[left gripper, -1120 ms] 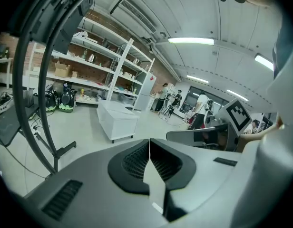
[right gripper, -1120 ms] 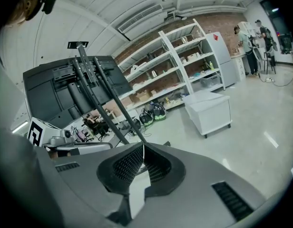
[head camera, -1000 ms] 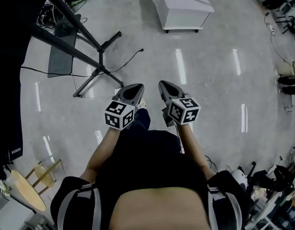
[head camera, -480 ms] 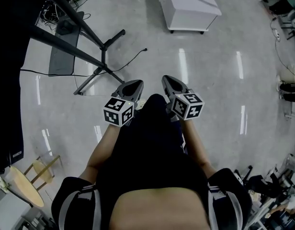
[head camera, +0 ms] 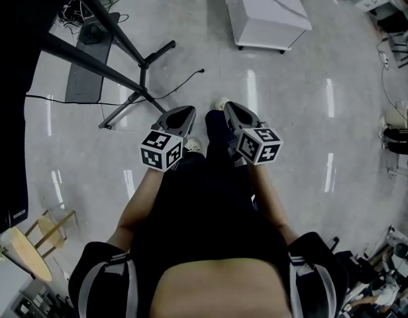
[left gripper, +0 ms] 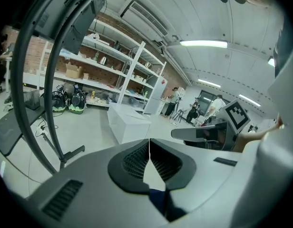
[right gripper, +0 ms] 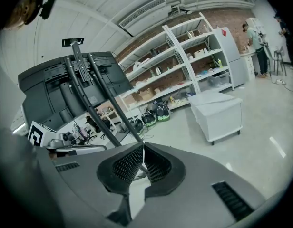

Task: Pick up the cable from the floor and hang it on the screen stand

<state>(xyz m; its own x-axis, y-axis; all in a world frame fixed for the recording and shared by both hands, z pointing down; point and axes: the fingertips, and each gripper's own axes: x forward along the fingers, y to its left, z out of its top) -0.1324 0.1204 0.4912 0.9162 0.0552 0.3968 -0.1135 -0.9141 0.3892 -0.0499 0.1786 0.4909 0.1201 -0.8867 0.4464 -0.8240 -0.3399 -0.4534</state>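
A thin black cable (head camera: 181, 81) lies on the grey floor, its plug end near the black screen stand's legs (head camera: 143, 63). In the head view both grippers are held side by side at waist height, above the floor and short of the cable. My left gripper (head camera: 185, 111) is shut with nothing between its pads (left gripper: 149, 141). My right gripper (head camera: 229, 106) is also shut and empty (right gripper: 143, 146). In the right gripper view the screen stand (right gripper: 89, 89) rises ahead to the left. Its dark tubes (left gripper: 42, 80) curve past on the left of the left gripper view.
A white cabinet on casters (head camera: 267, 8) stands ahead to the right. A dark flat panel (head camera: 85, 65) lies under the stand. A wooden stool (head camera: 32, 257) is at the lower left. Shelving (right gripper: 184, 65) lines the far wall. People stand in the distance (left gripper: 184, 108).
The person has stepped forward: a foot now shows between the grippers, and the stand legs and cable lie closer. Both grippers stayed shut and empty.
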